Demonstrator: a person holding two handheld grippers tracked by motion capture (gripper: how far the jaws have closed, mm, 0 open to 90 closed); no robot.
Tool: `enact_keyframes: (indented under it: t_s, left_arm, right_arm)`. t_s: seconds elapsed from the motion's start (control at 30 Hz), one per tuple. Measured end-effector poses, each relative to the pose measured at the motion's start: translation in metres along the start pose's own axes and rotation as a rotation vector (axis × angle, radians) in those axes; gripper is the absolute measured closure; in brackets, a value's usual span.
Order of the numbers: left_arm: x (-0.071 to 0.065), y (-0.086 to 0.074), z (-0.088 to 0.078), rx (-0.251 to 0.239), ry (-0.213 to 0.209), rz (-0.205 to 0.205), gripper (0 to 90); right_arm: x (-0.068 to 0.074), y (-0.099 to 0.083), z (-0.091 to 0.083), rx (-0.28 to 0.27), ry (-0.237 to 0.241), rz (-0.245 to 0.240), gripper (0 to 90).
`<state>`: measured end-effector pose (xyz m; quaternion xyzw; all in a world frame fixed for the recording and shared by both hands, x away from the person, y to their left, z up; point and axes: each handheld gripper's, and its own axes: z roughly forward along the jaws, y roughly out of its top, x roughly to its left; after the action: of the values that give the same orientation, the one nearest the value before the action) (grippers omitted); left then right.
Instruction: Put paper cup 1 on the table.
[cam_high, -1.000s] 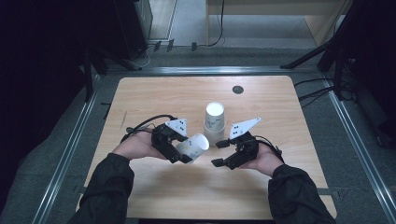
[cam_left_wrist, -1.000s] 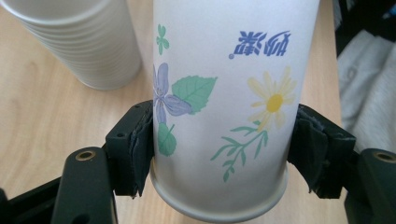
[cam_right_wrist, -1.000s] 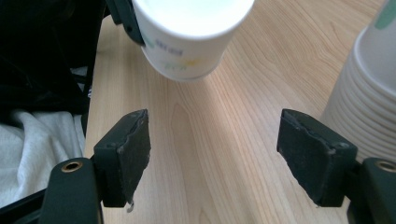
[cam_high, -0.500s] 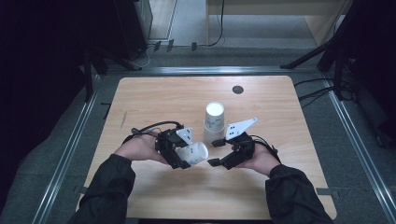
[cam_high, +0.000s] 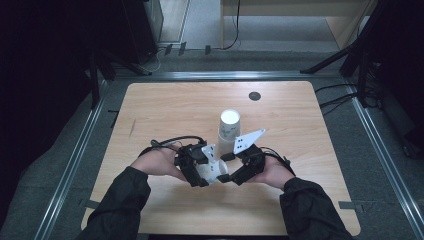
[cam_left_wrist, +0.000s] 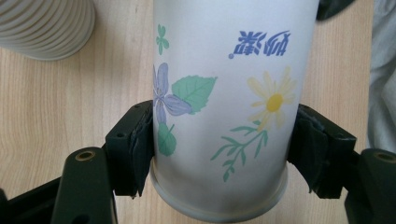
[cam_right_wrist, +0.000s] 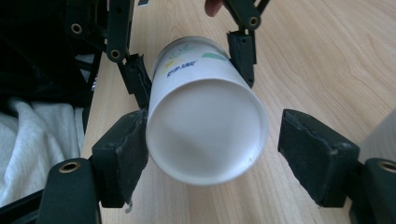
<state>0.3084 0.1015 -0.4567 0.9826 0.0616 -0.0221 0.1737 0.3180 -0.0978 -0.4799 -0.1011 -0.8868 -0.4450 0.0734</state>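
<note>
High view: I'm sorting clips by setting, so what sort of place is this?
Probably a lab or recording workspace, not a home. A bare wooden table sits inside a metal rail frame on grey carpet, with cables trailing over the floor and dark equipment stands around it.

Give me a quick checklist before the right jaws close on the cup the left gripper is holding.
1. Left gripper clamped on flowered cup: ok.
2. Cup base between the right gripper jaws: ok.
3. Right jaws open wide enough: ok, a gap on one side.
4. Cup centred between the right jaws: not ok, one pad touches already.
5. Cup stack clear of both hands: ok.
6. Cup empty: cannot tell.
</note>
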Motion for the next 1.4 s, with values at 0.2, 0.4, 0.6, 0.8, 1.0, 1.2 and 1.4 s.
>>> enact_keyframes:
  t_s: [0.2,0.4,0.6,0.8,1.0,1.2,1.4]
  left_arm:
    - [-0.002,0.000,-0.002,-0.017,-0.001,-0.002,28.9]
    - [-0.002,0.000,-0.003,-0.021,-0.002,0.009,29.0]
    - [-0.001,-0.001,-0.003,-0.041,-0.005,-0.010,25.3]
    - [0.004,-0.008,-0.008,-0.124,-0.039,-0.060,12.6]
    - [0.006,-0.020,-0.015,-0.235,-0.041,-0.076,12.6]
    - [0.009,-0.032,-0.015,-0.309,-0.056,-0.149,10.2]
    - [0.006,-0.042,-0.014,-0.398,-0.068,-0.183,9.2]
  right_arm:
    - [0.002,0.002,0.008,0.008,0.011,-0.007,26.5]
    - [0.004,0.003,0.012,0.015,0.030,-0.014,33.8]
    - [0.005,0.004,0.012,0.014,0.032,-0.015,34.4]
    - [0.003,0.004,0.003,-0.005,0.019,-0.011,34.4]
    - [0.000,0.004,-0.007,-0.035,0.020,0.000,34.3]
    - [0.001,0.004,-0.013,-0.054,0.013,-0.001,34.3]
    - [0.001,0.004,-0.017,-0.071,0.017,0.005,34.3]
